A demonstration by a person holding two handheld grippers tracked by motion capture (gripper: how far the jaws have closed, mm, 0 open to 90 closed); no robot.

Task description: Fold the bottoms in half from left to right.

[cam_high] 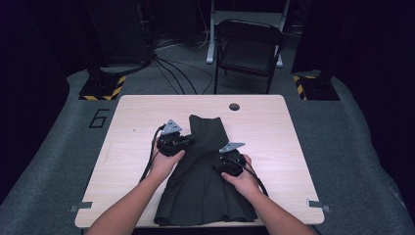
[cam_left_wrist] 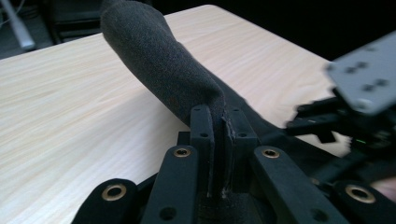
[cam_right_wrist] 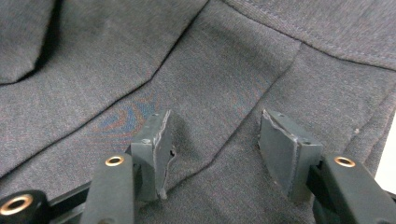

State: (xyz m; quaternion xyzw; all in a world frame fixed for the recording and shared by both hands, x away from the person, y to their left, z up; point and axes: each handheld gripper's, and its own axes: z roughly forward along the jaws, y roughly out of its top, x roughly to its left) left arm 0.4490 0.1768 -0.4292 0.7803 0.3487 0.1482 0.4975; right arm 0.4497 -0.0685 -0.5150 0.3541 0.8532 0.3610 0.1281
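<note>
Table (cam_high: 127,147) first: pale wood, taking up the middle of the high view, with a small round hole (cam_high: 234,106) near its far edge at 12 o'clock. Dark grey skirt (cam_high: 200,191) lay flat across its middle, long axis running from 6 o'clock to 12, wide hem (cam_high: 205,218) at the near edge and the narrow end pointing away toward 12. Left gripper (cam_high: 187,141) sat at the skirt's 10 o'clock side, and look at that, jaws clamped tight on a fold of the cloth (cam_left_wrist: 159,60), the fabric rising off the wood in a rounded ridge! Right gripper (cam_high: 222,164) rested at about 3 o'clock of the skirt, jaws spread apart over the cloth (cam_right_wrist: 219,88), pads (cam_right_wrist: 152,149) down on the fabric, nothing pinched between them.
</note>
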